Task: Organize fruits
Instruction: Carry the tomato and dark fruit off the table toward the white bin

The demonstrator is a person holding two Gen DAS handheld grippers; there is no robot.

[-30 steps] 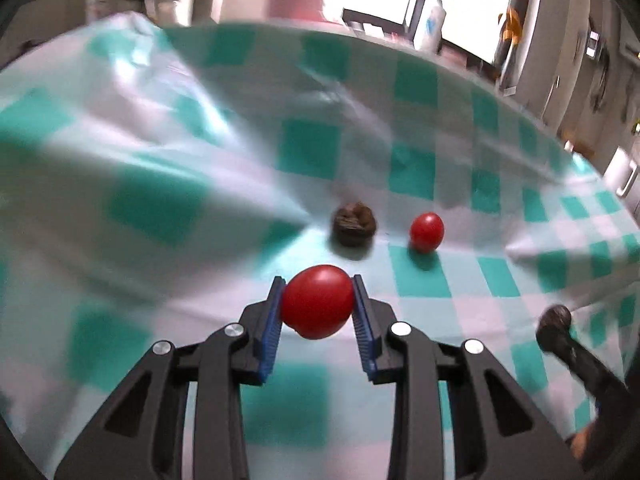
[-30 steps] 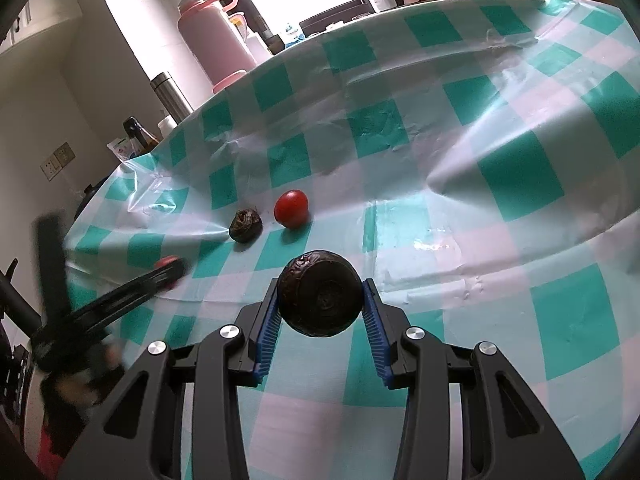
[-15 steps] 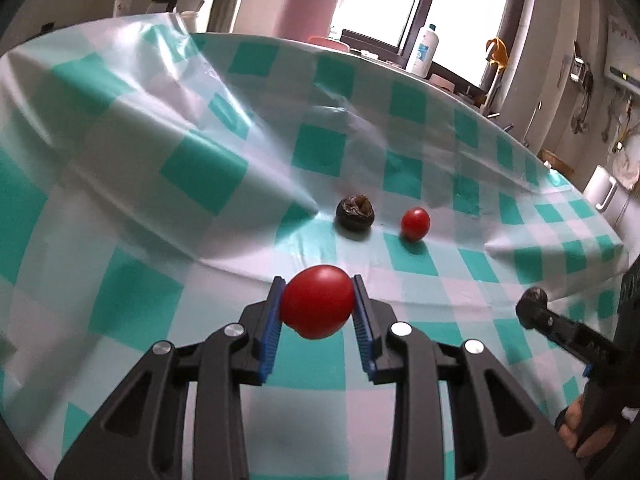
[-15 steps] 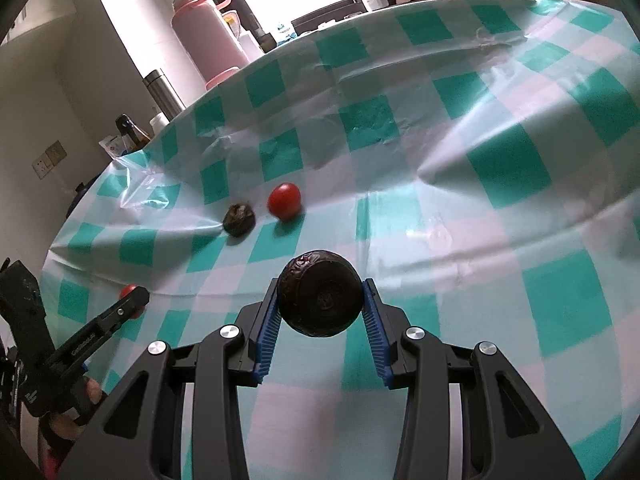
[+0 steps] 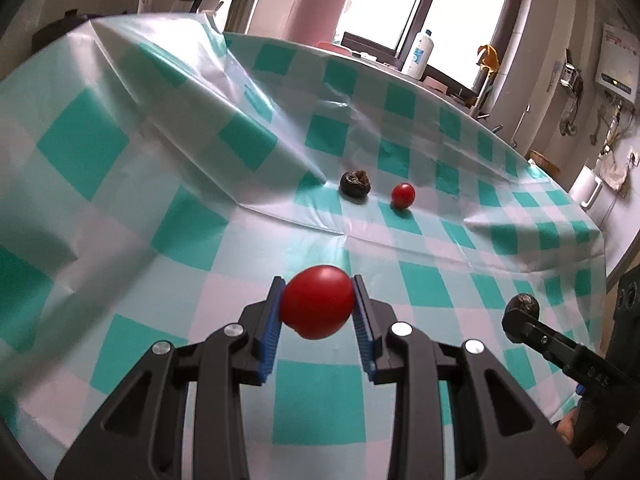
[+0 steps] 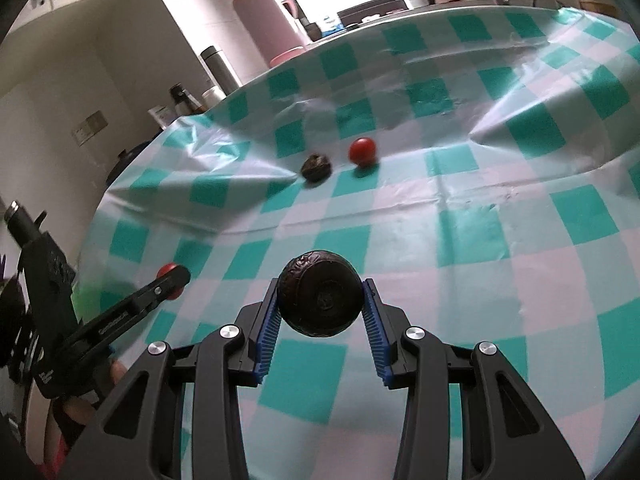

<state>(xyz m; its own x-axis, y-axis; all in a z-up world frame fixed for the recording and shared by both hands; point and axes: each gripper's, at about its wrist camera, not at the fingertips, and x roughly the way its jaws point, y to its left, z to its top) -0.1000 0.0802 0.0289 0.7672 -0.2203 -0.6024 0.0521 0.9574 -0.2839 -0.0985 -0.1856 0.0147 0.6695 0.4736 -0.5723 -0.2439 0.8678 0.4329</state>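
My left gripper (image 5: 317, 303) is shut on a red tomato (image 5: 317, 302) and holds it above the checked tablecloth (image 5: 424, 288). My right gripper (image 6: 320, 305) is shut on a dark round wrinkled fruit (image 6: 320, 299), also above the cloth. Farther out on the cloth lie a second dark wrinkled fruit (image 5: 355, 185) and a small red tomato (image 5: 402, 195), side by side and apart; both also show in the right wrist view, the dark fruit (image 6: 316, 167) left of the tomato (image 6: 362, 151). Each gripper shows in the other's view: the right one (image 5: 522, 310), the left one (image 6: 170, 276).
The teal and white plastic cloth has raised folds at the left (image 5: 224, 92) and right (image 5: 492, 224). Beyond the table's far edge stand a pink bottle (image 5: 320, 4), a steel flask (image 5: 244, 0) and a white bottle (image 5: 418, 54) by the window.
Both grippers have drawn back and risen from the table's middle with their fruit still held. The two fruits lying on the cloth look smaller and farther away.
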